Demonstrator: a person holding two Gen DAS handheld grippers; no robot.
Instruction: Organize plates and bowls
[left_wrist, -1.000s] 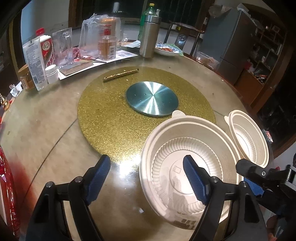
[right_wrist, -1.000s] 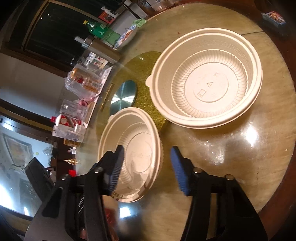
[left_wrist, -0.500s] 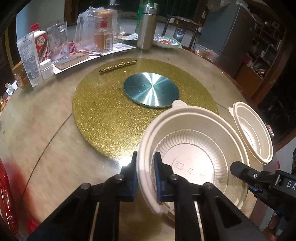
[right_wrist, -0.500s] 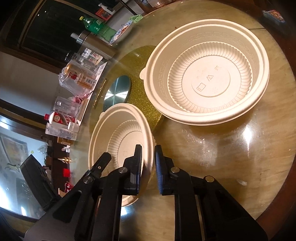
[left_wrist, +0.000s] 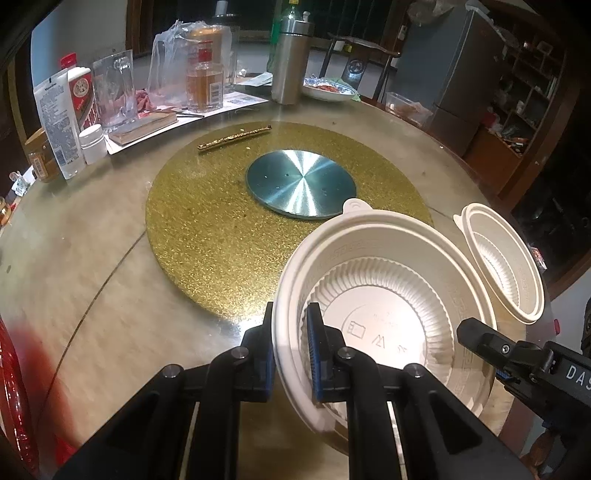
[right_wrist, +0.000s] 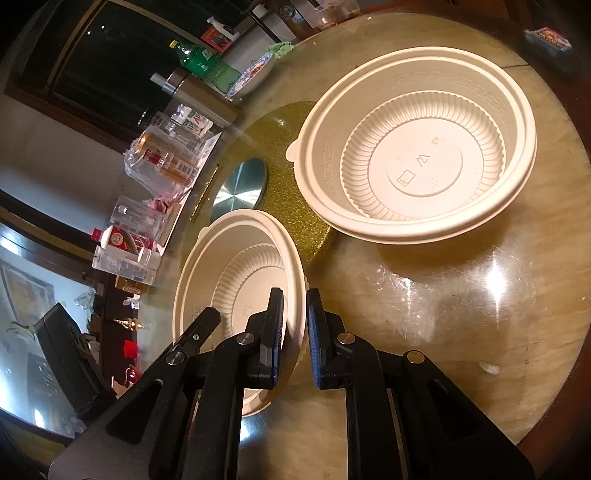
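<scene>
Now both tools are clenched on bowl rims. The left tool (left_wrist: 290, 345) pinches the near rim of the large cream bowl (left_wrist: 384, 325), one blue pad outside the wall and one inside; its jaws have just been closing, with that rim between them. The right tool (right_wrist: 295, 332) grips the rim of the smaller cream bowl (right_wrist: 236, 280) the same way, its jaws likewise having just closed onto the rim.

In the left wrist view, the large bowl sits at the near edge of the tabletop (left_wrist: 74, 266), its far rim overlapping the gold glitter mat (left_wrist: 221, 221) just short of the steel disc (left_wrist: 301, 184). The smaller bowl stands just beside it to the right. From the right wrist view a second large bowl (right_wrist: 417, 147) appears beyond the gripped one, though it is most likely the same large bowl seen from the other side.

Judging by the task, the step in hand is nesting one bowl into the other. Doing it well probably means lifting the smaller bowl straight up first so its thin rim does not flex or slip from the pads, keeping it level, then carrying it over the large bowl's centre while the left tool steadies that bowl against sliding on the glossy tabletop. Lowering it gently until the ribbed walls seat should avoid a tilt. The bottles (left_wrist: 205, 79) and flask (left_wrist: 290, 62) at the far side are well apart and no obstacle.
</scene>
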